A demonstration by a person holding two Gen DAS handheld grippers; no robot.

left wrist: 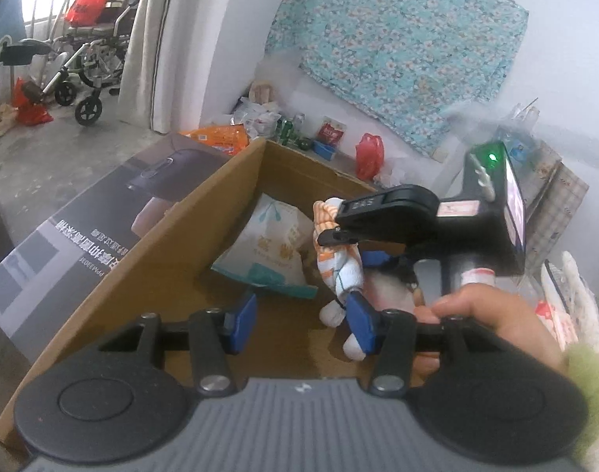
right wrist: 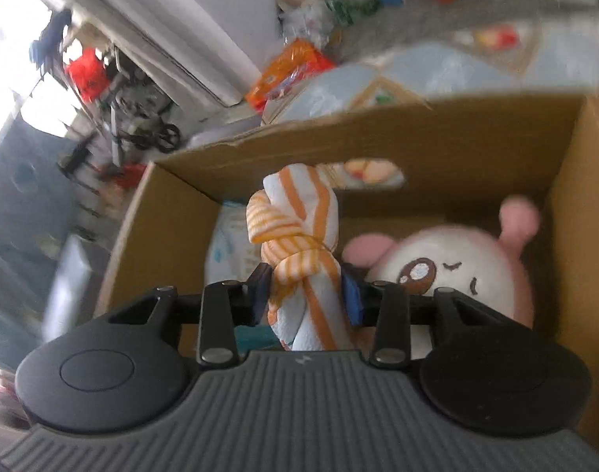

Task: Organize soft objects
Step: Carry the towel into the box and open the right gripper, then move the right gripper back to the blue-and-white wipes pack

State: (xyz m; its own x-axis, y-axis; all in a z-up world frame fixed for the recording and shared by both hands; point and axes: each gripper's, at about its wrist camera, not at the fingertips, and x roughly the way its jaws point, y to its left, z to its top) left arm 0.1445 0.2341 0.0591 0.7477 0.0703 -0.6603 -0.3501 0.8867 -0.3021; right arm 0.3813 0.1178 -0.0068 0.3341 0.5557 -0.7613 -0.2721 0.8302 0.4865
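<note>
Orange-striped knotted cloth (right wrist: 299, 251), one, pinched by right hand-held gripper (right wrist: 308, 289) over cardboard box (right wrist: 449, 137); left hand-held gripper (left wrist: 301, 320) empty, parted.

The right tool (right wrist: 307, 293) grips a knotted orange-striped cloth (right wrist: 299, 244) over a cardboard box (right wrist: 437, 137) holding a pink plush (right wrist: 456, 263)

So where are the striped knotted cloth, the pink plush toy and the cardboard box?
striped knotted cloth (right wrist: 295, 236): right wrist view, on its knot.
pink plush toy (right wrist: 456, 263): right wrist view, on its white face.
cardboard box (right wrist: 437, 133): right wrist view, on its far wall.
</note>
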